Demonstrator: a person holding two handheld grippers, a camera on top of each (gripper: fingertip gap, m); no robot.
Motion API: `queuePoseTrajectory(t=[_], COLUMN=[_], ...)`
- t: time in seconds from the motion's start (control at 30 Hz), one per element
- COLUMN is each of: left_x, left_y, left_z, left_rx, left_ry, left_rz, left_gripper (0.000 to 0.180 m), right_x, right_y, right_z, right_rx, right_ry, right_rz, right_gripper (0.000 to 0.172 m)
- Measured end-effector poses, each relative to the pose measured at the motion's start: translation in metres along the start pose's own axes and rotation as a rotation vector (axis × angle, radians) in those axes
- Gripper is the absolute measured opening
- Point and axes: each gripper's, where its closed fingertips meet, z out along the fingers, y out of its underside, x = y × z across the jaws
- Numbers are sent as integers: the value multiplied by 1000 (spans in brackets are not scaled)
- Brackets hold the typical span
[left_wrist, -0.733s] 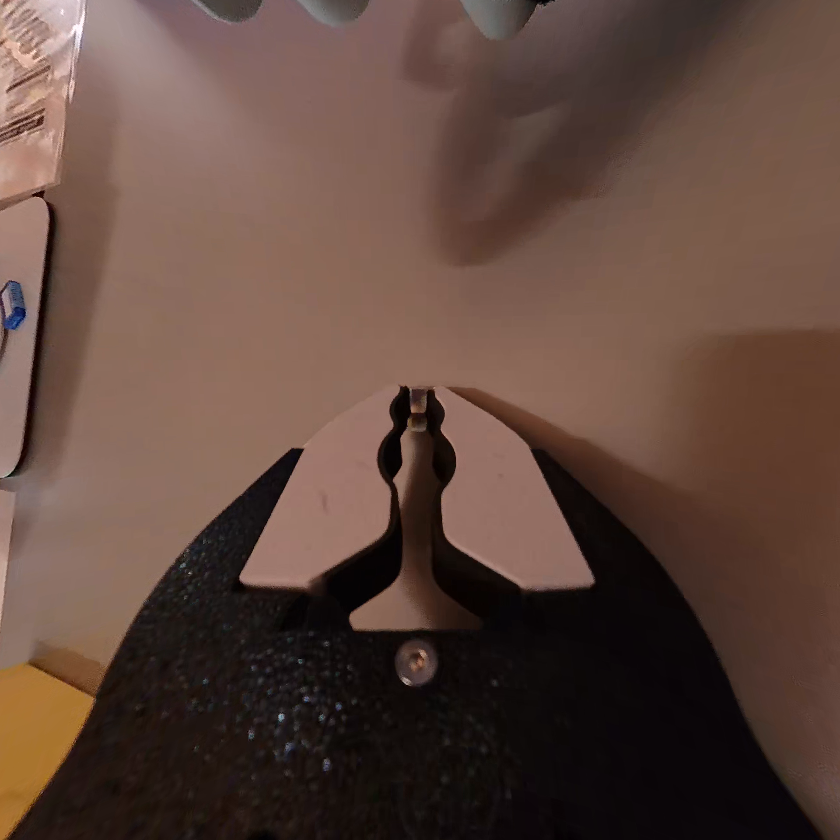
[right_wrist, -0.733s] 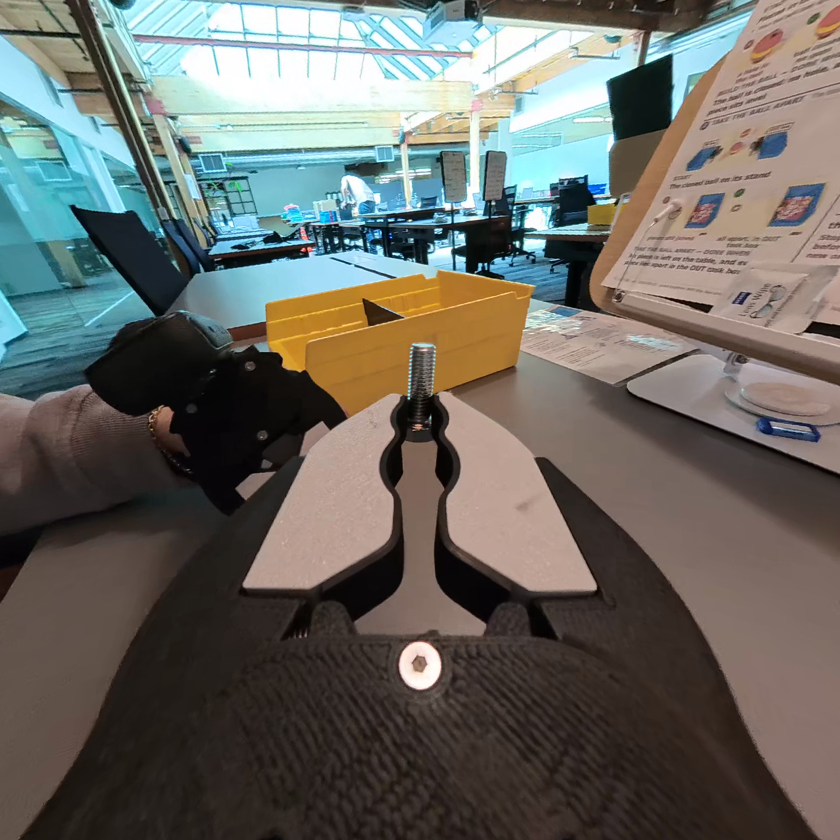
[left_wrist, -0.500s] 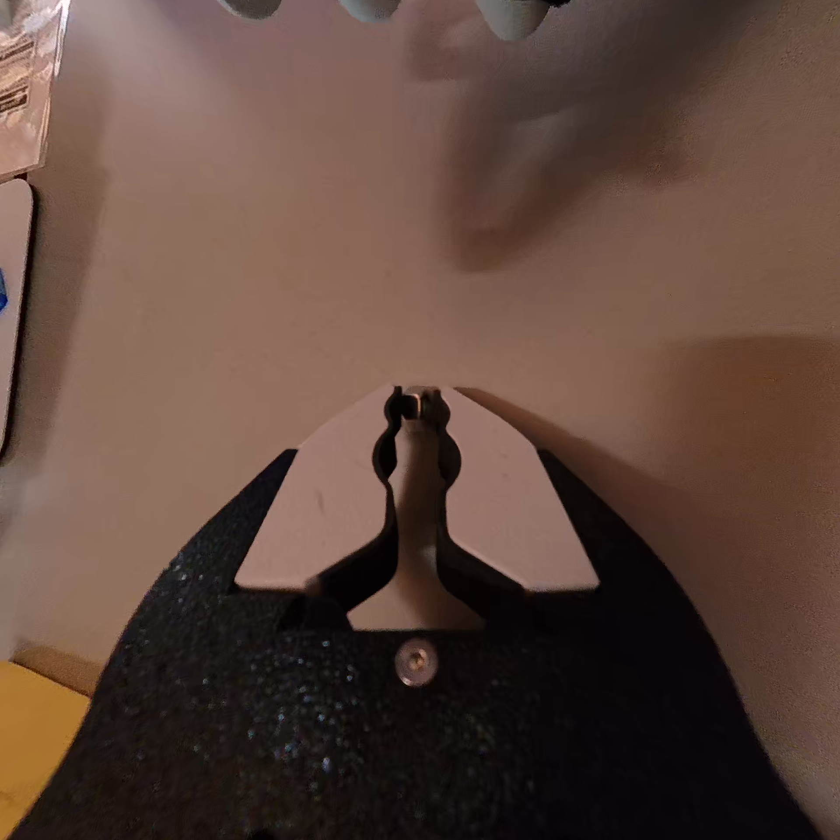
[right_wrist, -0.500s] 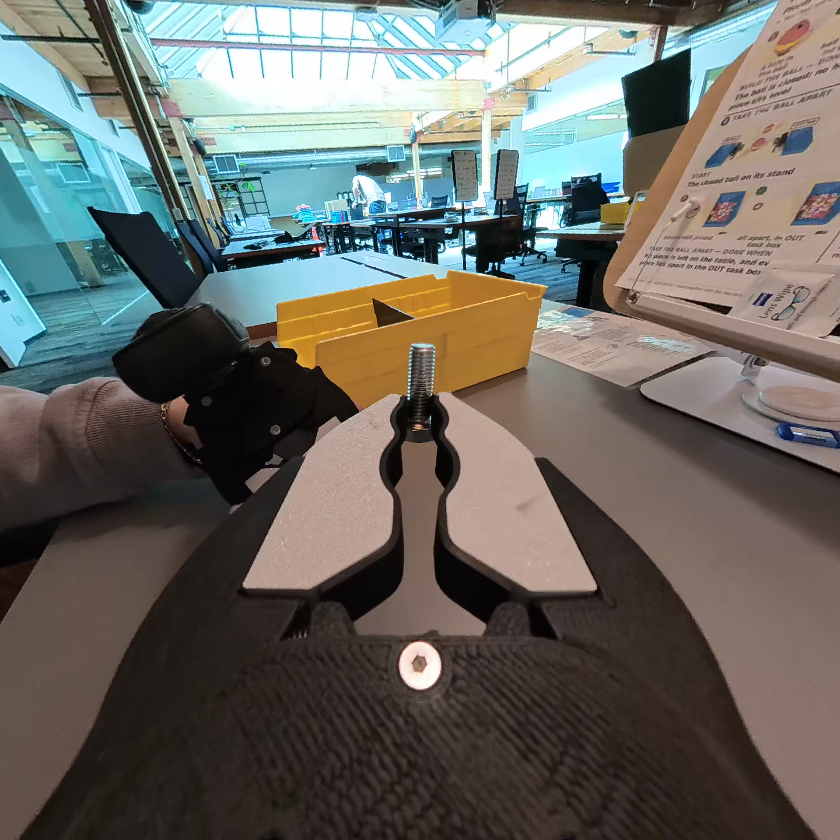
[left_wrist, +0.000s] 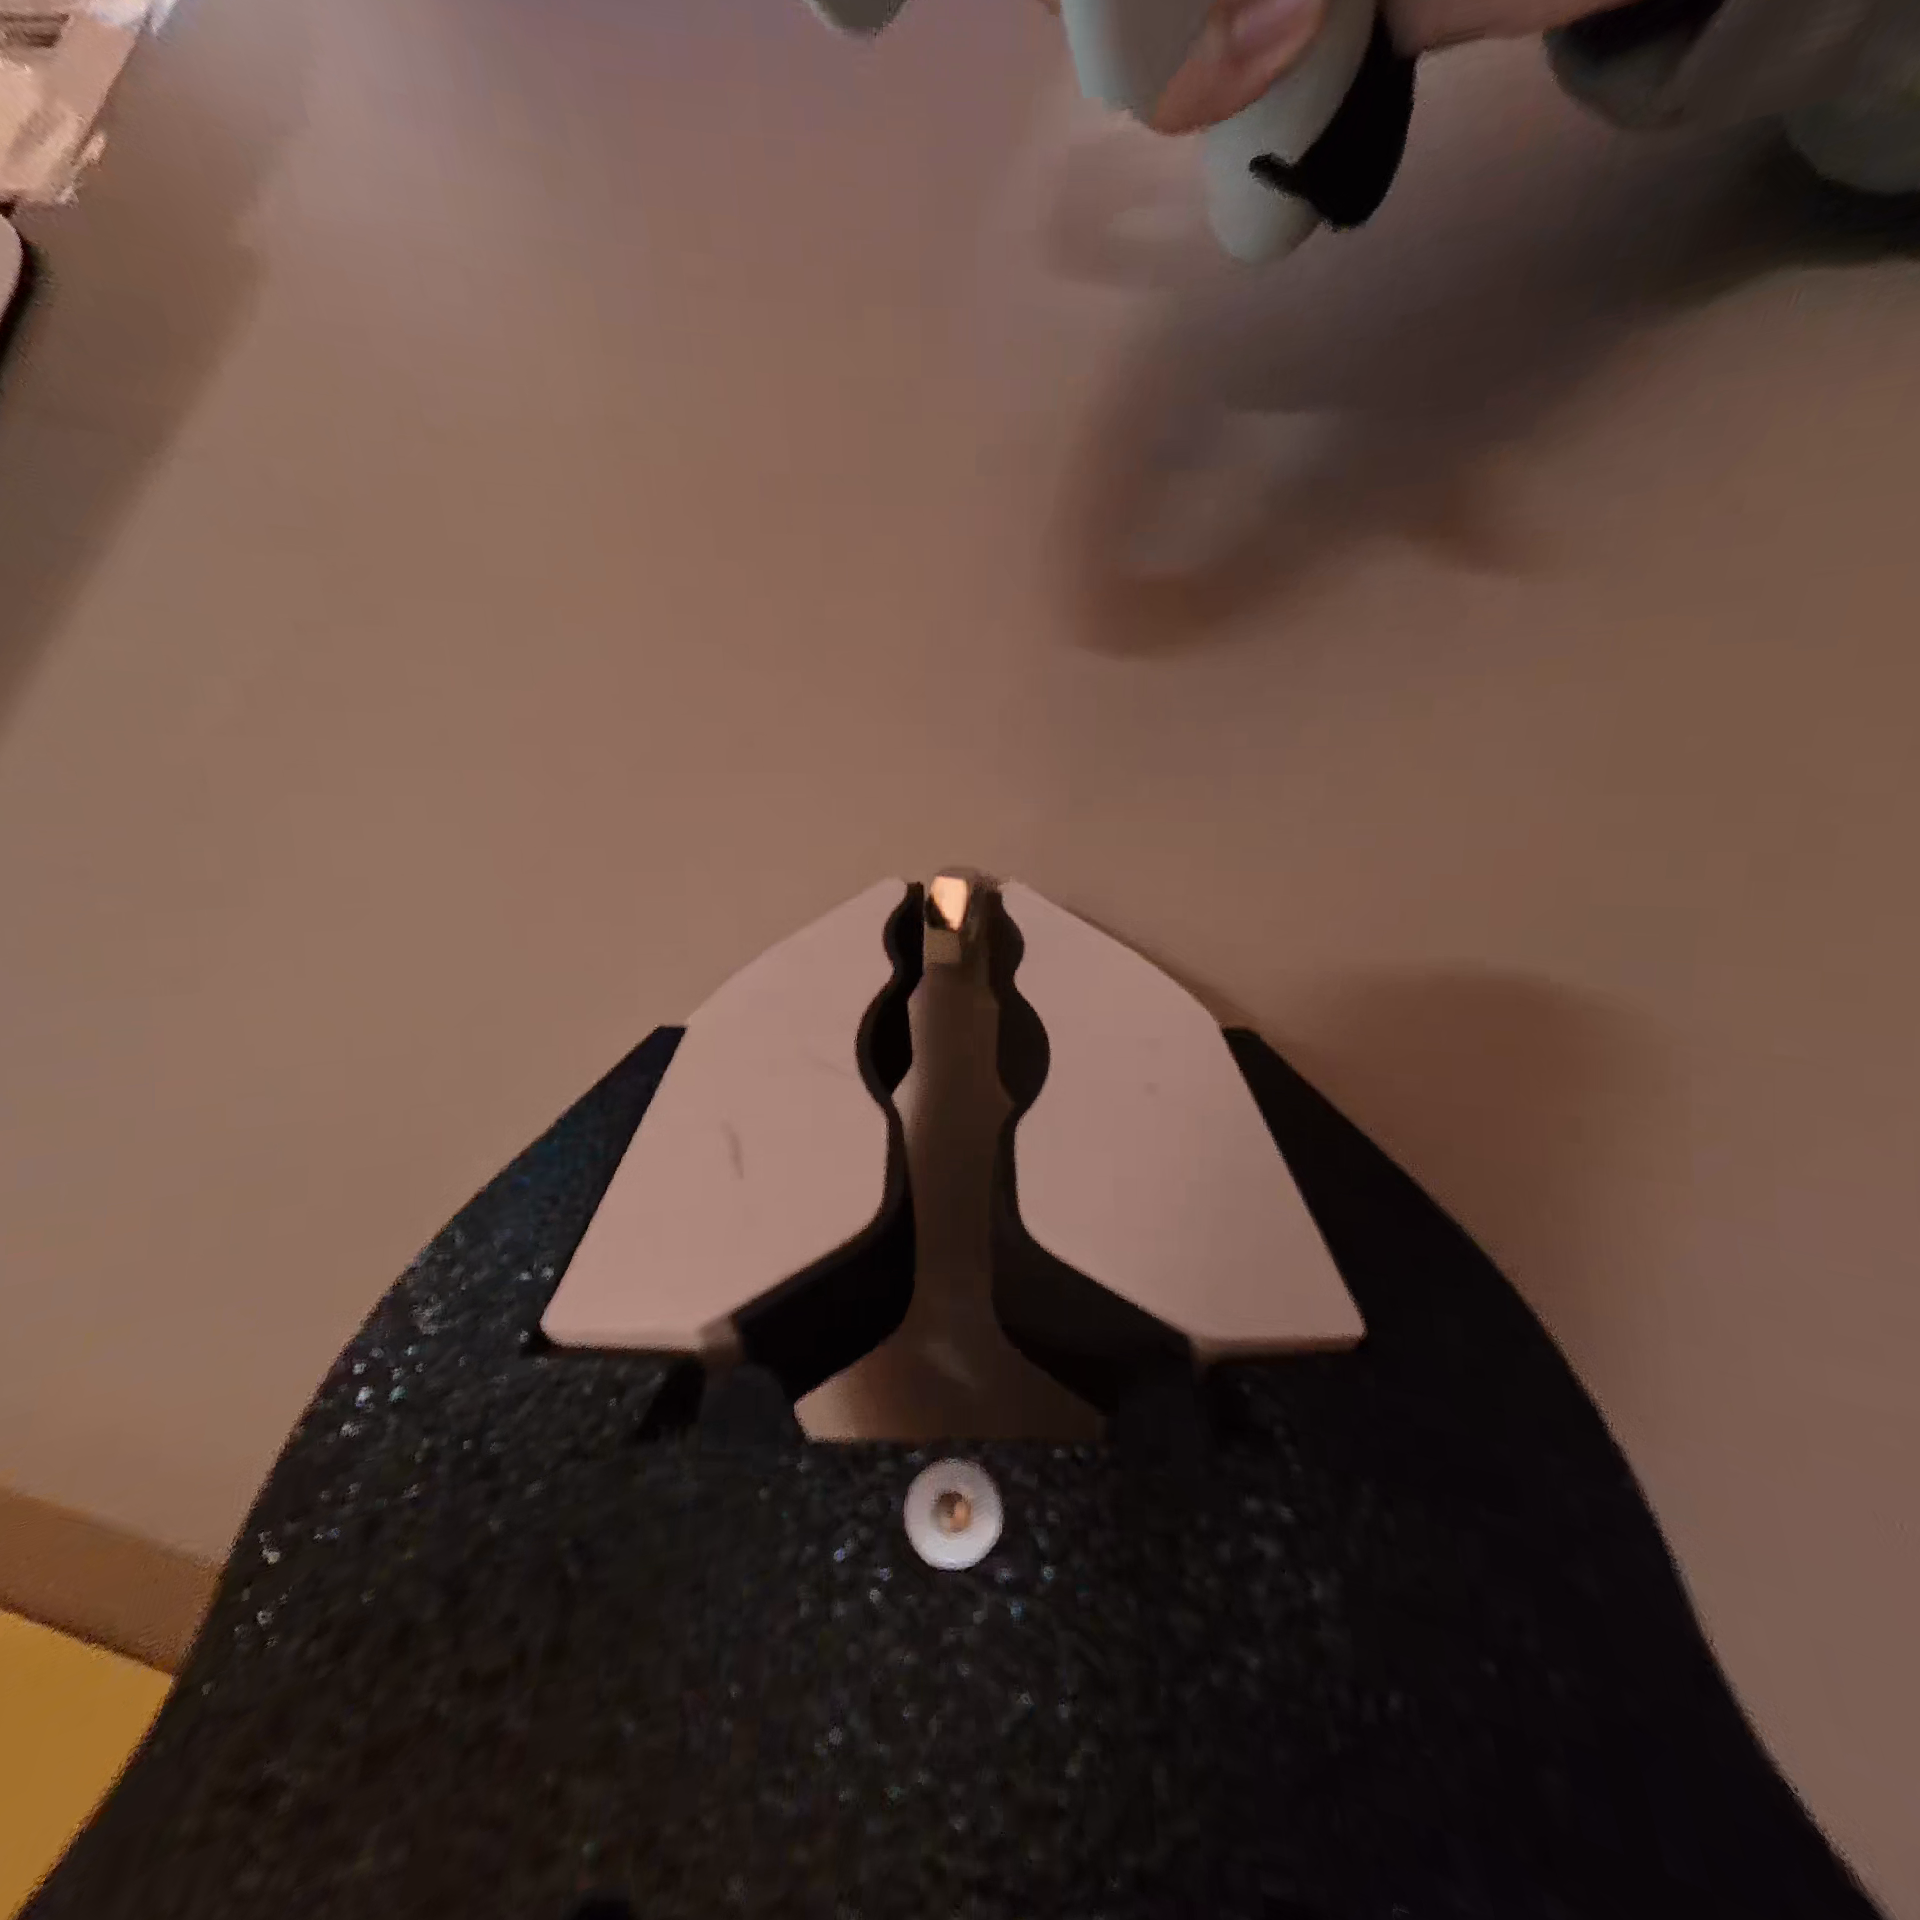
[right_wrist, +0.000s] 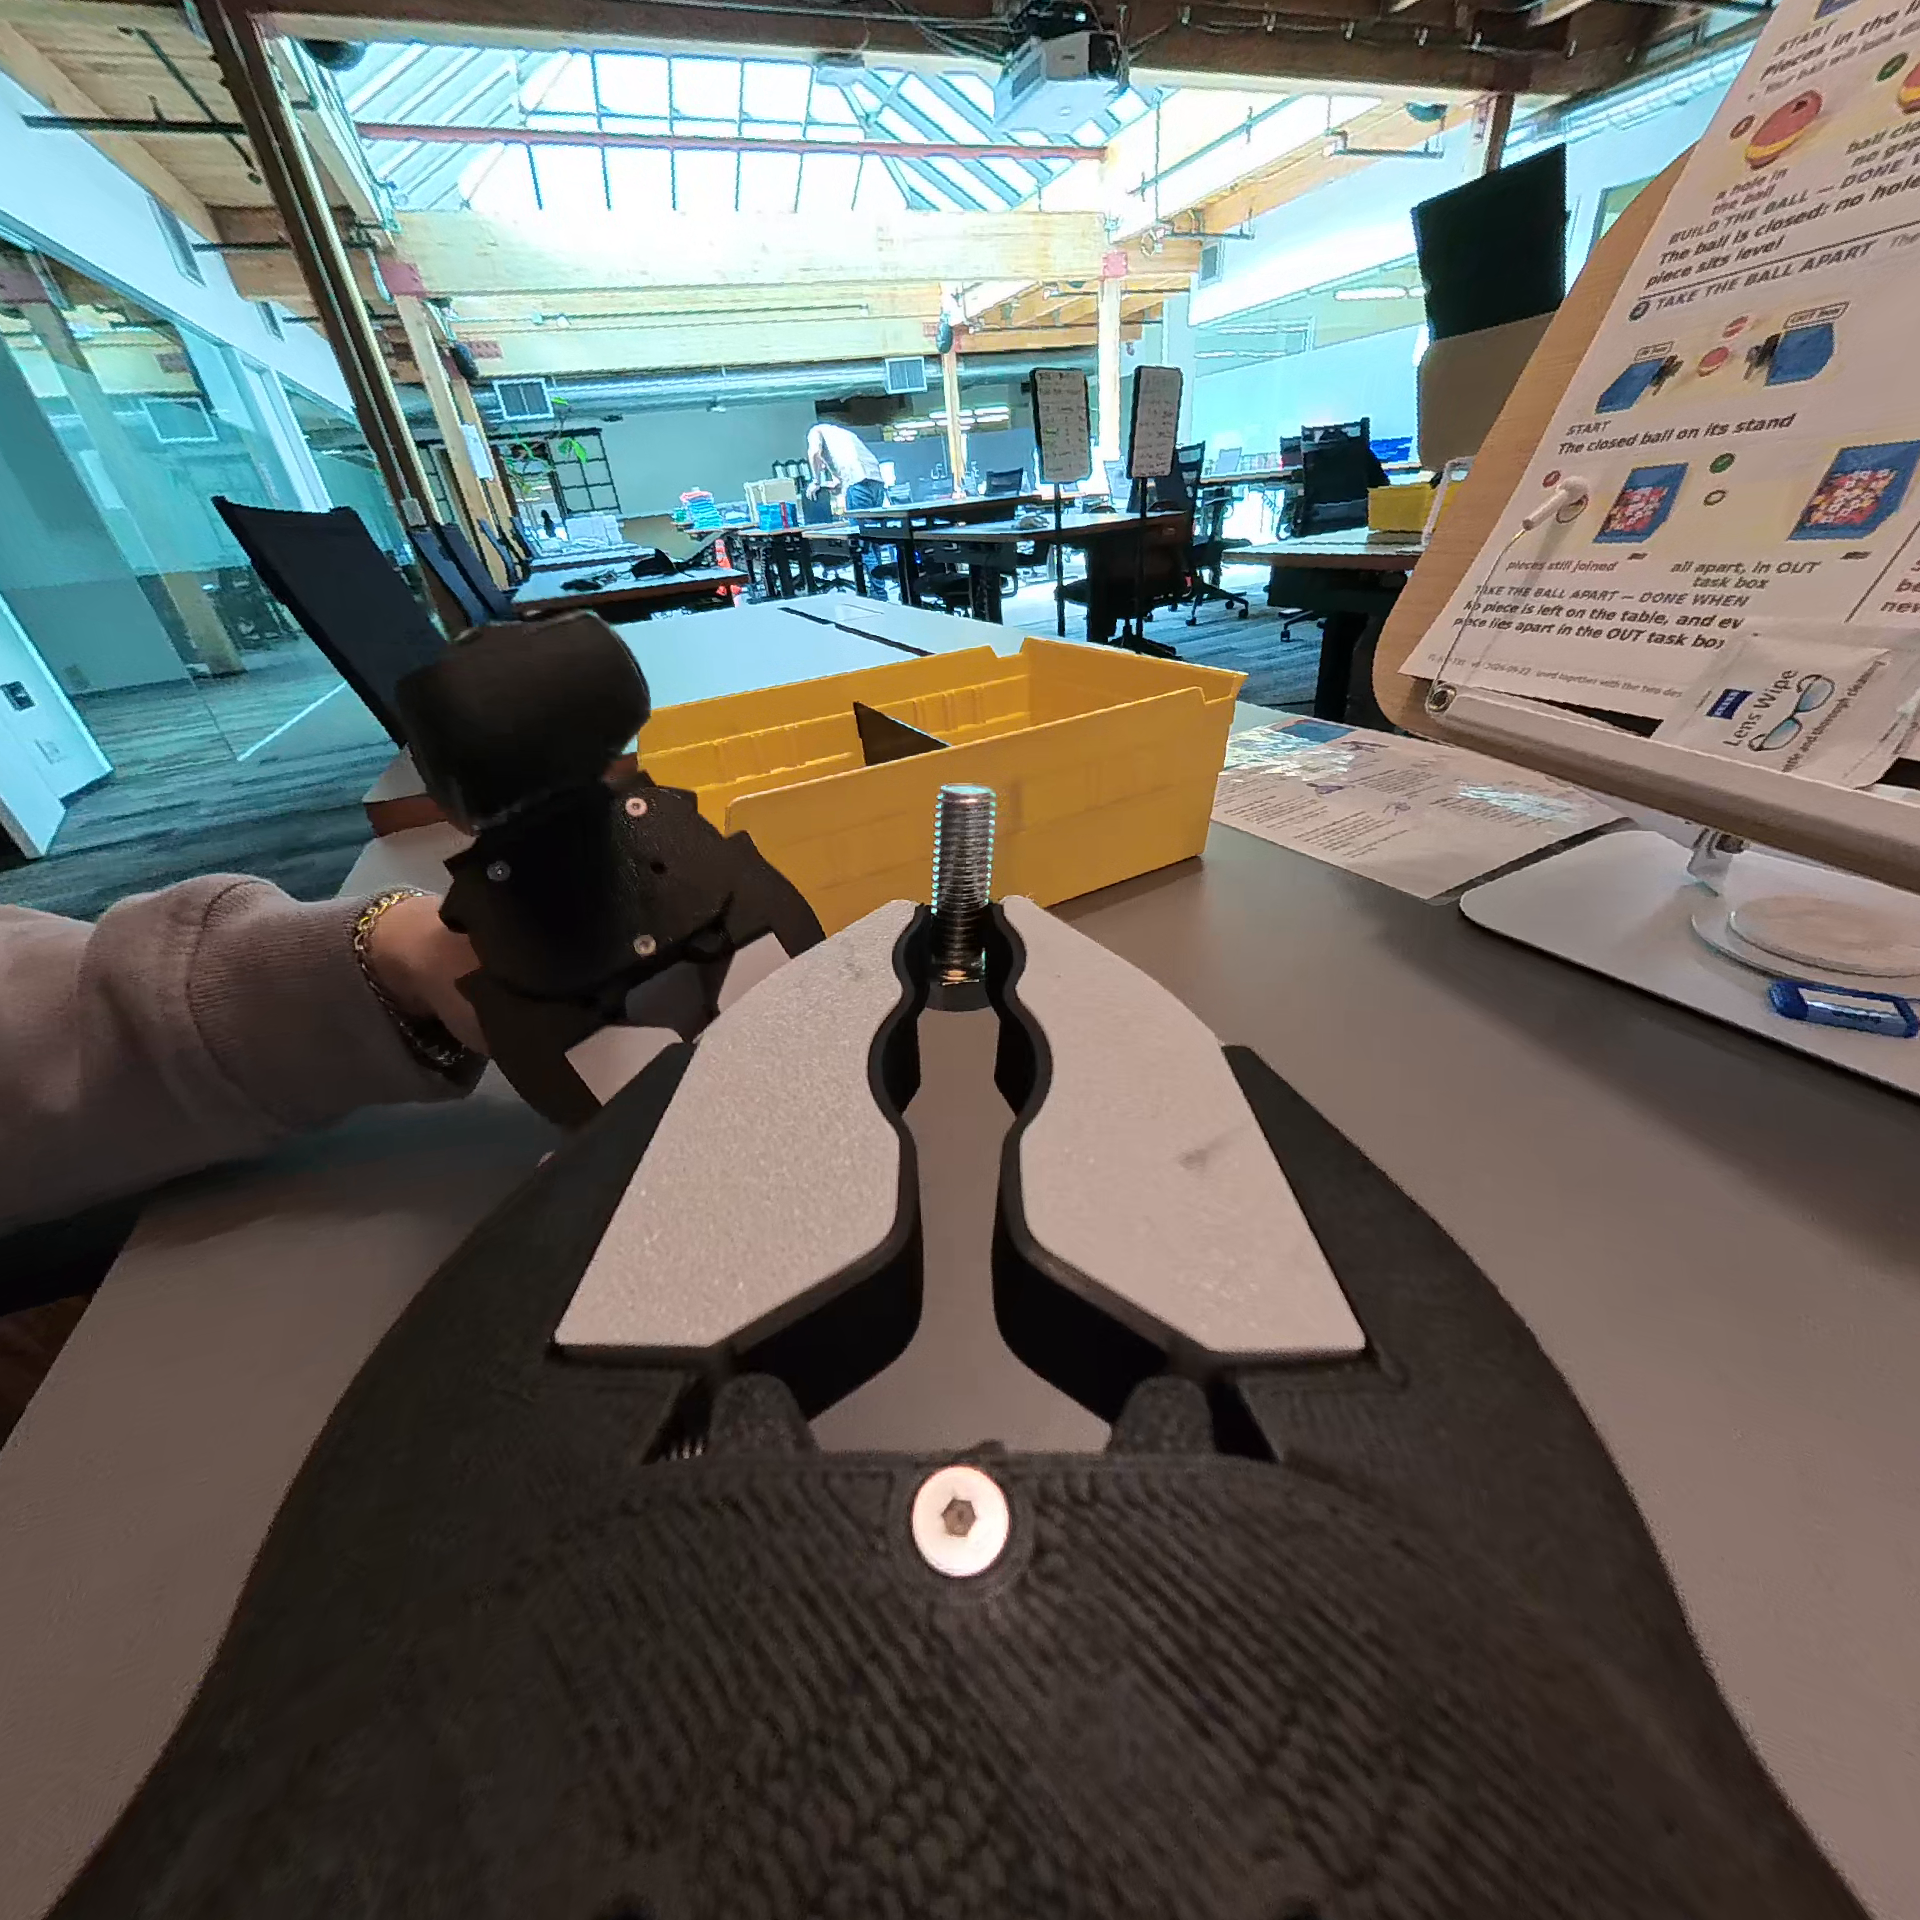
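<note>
The right claw (right_wrist: 958, 935) pinches a silver bolt (right_wrist: 963, 847) at its very tip: both fingers press on the lower end of the threaded shaft, and the rest of the bolt stands upright above them. Behind the bolt sits a yellow bin (right_wrist: 997, 769) with a dark divider inside, resting on the grey table (right_wrist: 1455, 1091). To the right stand a tilted board with printed sheets (right_wrist: 1704, 416) and a flat white base (right_wrist: 1621, 935) with a small blue item (right_wrist: 1844, 1010) on it.

The left claw (left_wrist: 958, 914), pointed down at the table, is closed on a small metal nut (left_wrist: 951, 912) held right at the fingertips, with a facet catching the light. In the right wrist view this claw (right_wrist: 582, 883) appears to the left of the bolt, beside the bin, gripped by a hand (right_wrist: 416, 966) in a grey sleeve.
</note>
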Motion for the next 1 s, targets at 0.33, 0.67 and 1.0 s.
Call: queuePoseTrajectory(t=[0.33,0.67,1.0], left_x=[-5,1,-4], left_y=[0,-9,7], left_z=[5,-3,0], left_rx=[-86,-79,-180], left_ry=[-42,-45,-159], left_rz=[-278,136,-604], left_gripper=[7,33,40], right_x=[2,3,10], right_y=[-2,-3,-4], right_z=[-2,-3,-6], right_rx=[8,17,20], right_ry=[2,1,39], right_rz=[3,10,-4], right_gripper=[9,9,9])
